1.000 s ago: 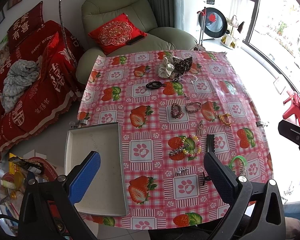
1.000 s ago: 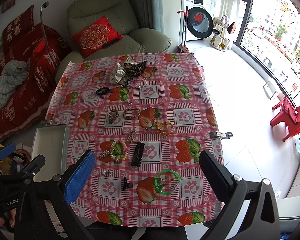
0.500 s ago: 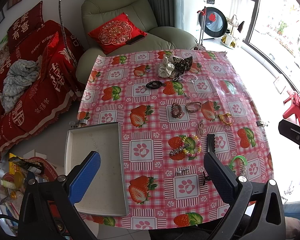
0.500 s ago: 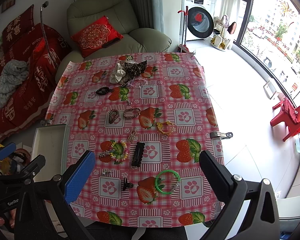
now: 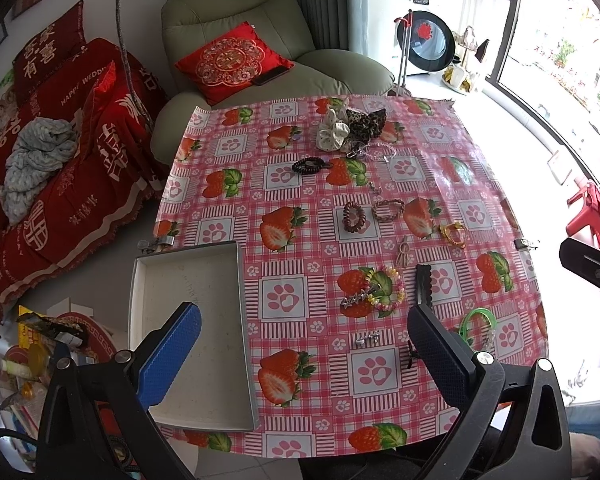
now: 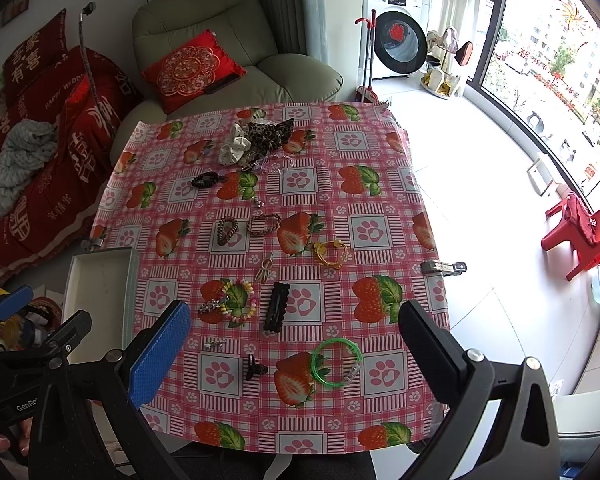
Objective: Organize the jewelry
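Both grippers hang above the near edge of the surface (image 5: 300,196), which wears a pink cloth with strawberries and paw prints. The left gripper (image 5: 304,344) has its jaws wide open and holds nothing. The right gripper (image 6: 296,344) has its jaws wide open too, with nothing between them.

A white tray (image 5: 188,320) sits at the near left corner of the surface. It has nothing in it. The jewelry lies to the right of the tray, spread over the cloth. Closest to the tray is a bead bracelet (image 6: 238,300) with a small silver star clip lying on it. Just right of the bracelet is a long black hair clip (image 6: 277,306). Nearer the edge lie a tiny silver clip (image 6: 215,344), a small black claw clip (image 6: 254,367) and a green ring bracelet (image 6: 336,362). Farther from the tray are a brown coil hair tie (image 6: 225,230), a braided bracelet (image 6: 264,223) and a yellow bracelet (image 6: 331,253). At the far end a white scrunchie (image 6: 234,149) touches a leopard scrunchie (image 6: 269,133).

Nothing stands between the grippers and the jewelry. Behind the surface is a green armchair (image 5: 240,28) with a red pillow (image 5: 230,60).
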A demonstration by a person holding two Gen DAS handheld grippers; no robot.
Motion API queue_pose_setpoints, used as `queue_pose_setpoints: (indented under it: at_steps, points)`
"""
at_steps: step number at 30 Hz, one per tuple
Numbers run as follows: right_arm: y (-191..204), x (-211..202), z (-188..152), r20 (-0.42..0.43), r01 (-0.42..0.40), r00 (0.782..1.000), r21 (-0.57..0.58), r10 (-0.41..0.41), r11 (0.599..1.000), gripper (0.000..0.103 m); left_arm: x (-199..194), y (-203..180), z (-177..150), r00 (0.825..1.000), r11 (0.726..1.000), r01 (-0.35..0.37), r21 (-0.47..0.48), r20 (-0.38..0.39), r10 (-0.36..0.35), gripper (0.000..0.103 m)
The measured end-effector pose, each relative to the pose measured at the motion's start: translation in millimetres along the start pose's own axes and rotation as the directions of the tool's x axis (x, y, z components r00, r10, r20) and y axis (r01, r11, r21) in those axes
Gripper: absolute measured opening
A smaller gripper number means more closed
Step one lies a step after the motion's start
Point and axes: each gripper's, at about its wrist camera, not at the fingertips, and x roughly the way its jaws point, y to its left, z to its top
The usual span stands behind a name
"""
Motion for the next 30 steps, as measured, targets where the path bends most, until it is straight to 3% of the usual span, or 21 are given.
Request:
queue_pose_setpoints:
  at_steps: [9,14,30]
  points:
    - [-9.8,17.3,-8.4,-0.050,0.006,0.999,0.043,-0.004,0.999,0.103,26.9,1.0,-7.5,0.997,1.000,0.028,0.001,-0.076,-0.028,0.103]
    - [-23.2,33.3,-14.8,-0.110,0.012,0.994,0.069,-0.005,0.998,0.103,45.1,-8.4,-12.1,0.994,0.998,0.042,0.050,-0.102,-0.037,0.103]
    - [-39.6,122.4,-56.3,-0.295,0.048,0.955,0.131,-0.007,0.990,0.103,142.9,-23.2,-21.4,0.978,0.972,0.126,0.199,-0.189,-0.088,0.103]
